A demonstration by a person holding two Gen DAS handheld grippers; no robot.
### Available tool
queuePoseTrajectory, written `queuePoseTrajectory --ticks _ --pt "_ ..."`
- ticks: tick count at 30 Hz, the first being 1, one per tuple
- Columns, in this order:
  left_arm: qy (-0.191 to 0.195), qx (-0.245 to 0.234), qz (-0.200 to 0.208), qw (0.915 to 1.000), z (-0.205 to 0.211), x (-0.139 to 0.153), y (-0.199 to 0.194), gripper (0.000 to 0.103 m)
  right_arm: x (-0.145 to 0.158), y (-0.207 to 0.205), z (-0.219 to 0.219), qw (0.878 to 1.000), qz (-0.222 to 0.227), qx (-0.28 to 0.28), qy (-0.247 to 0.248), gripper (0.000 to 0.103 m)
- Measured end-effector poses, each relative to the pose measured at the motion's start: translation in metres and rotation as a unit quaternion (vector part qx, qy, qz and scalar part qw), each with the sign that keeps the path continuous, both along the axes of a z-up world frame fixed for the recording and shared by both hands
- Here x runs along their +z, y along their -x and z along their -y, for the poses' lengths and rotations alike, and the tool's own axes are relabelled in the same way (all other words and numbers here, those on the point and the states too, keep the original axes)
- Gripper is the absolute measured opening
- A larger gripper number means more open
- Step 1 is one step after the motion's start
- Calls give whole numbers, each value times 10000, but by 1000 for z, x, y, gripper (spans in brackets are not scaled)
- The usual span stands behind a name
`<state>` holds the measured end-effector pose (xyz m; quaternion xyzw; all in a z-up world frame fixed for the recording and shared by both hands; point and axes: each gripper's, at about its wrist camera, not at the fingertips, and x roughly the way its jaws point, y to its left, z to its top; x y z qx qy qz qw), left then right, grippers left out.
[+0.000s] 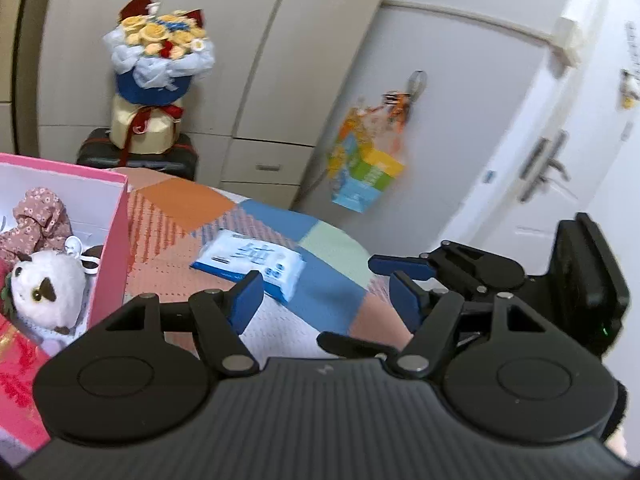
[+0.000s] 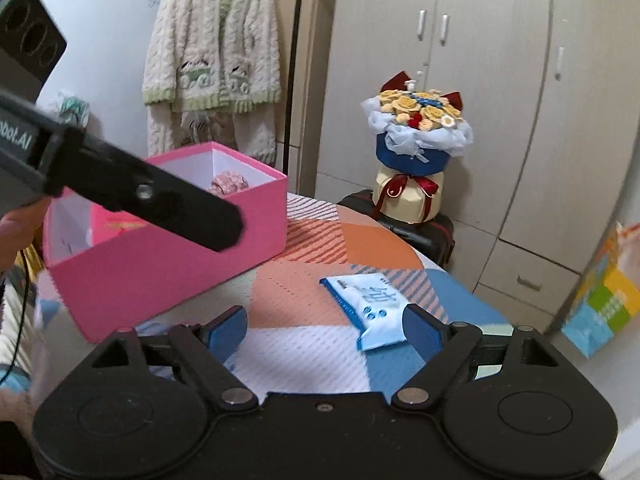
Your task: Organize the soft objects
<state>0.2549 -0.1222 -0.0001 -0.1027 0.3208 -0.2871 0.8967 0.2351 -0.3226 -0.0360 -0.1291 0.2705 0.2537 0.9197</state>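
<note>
On the patchwork-covered desk (image 2: 304, 292), a blue-and-white wipes pack (image 2: 370, 304) lies flat, apart from the pink box (image 2: 160, 276) at the left, which holds a white plush toy (image 1: 46, 292) and a crumpled floral cloth (image 1: 40, 220). The right gripper (image 2: 324, 332) hovers just short of the pack with jaws released and nothing between them, the pack's near corner just beside the right pad. The left gripper (image 1: 328, 300) likewise stands with jaws spread and empty above the desk, the pack beyond its left fingertip (image 1: 246, 300); a bouquet (image 2: 416, 140) stands behind on a dark suitcase (image 2: 424, 224).
</note>
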Motion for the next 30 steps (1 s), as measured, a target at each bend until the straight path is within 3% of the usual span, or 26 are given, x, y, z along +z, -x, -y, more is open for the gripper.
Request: queuePoseTrajectory --ticks 5,7,11,14,18,23,26,30 --pt "66 679 -283 9973 13 -27 -36 66 -18 -35 -8 9991 9 224 373 88" --pt "118 1063 -204 9941 15 -36 -45 66 -26 -49 -9 9987 -16 272 433 88" --pt "309 1590 -396 9860 17 -56 -70 65 -37 -86 -4 9991 -398 142 30 88" --pt "326 1755 -646 9818 22 -72 -88 62 -50 -105 -5 9992 -318 36 218 88" --pt "330 1809 -1021 9776 30 -91 -107 59 -66 -121 -5 9968 -541 443 391 88" --pt "620 2035 -1536 9650 25 -119 -123 57 -77 -142 0 9950 -801 464 365 88" --pt "701 2011 -1533 9650 23 -124 -123 57 -82 -150 3 9939 -940 407 404 88" --pt "870 1907 -1595 9647 22 -127 -123 51 -86 -153 9 9903 -1362 274 32 75"
